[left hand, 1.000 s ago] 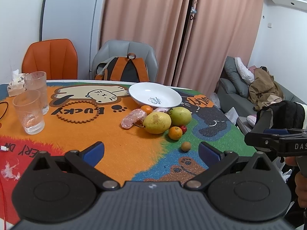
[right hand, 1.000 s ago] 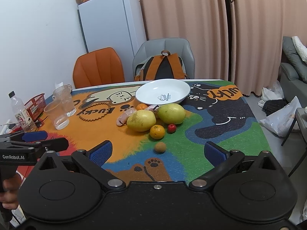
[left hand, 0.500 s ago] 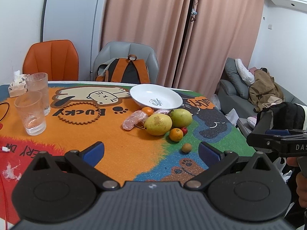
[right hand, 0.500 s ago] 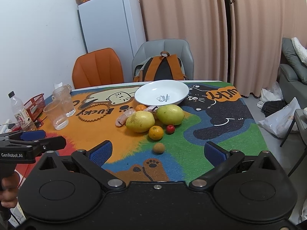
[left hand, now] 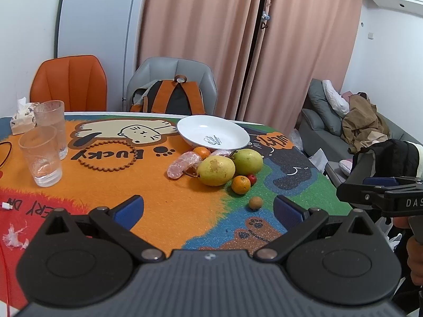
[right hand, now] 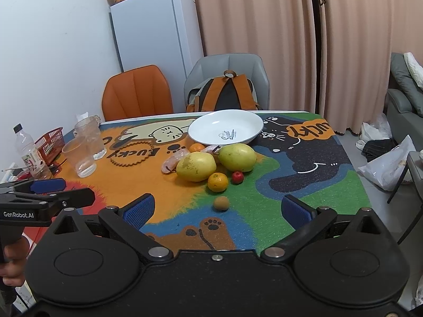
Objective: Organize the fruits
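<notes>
A pile of fruit lies mid-table in front of an empty white bowl [left hand: 212,136] [right hand: 226,130]: a yellow pomelo [left hand: 215,171] [right hand: 195,166], a greener one [left hand: 247,158] [right hand: 237,157], an orange [left hand: 240,184] [right hand: 217,182], another orange [left hand: 201,152] [right hand: 197,147], a small red fruit [left hand: 252,178] [right hand: 237,177], a small brown fruit [left hand: 255,202] [right hand: 221,203] and plastic-wrapped pieces [left hand: 182,164]. My left gripper [left hand: 208,211] and right gripper [right hand: 218,211] are open and empty, above the near table edge, short of the fruit.
Two clear glasses [left hand: 43,155] [right hand: 86,149] stand at the left. A tissue pack [left hand: 22,117], a plastic bottle [right hand: 29,153] and a red basket [right hand: 50,145] sit further left. Orange and grey chairs with a backpack [right hand: 224,92] stand behind the table. A sofa [left hand: 343,121] is at the right.
Both grippers have drifted slightly forward and up; the fruit sits a little lower in each view. Nothing on the table has moved.
</notes>
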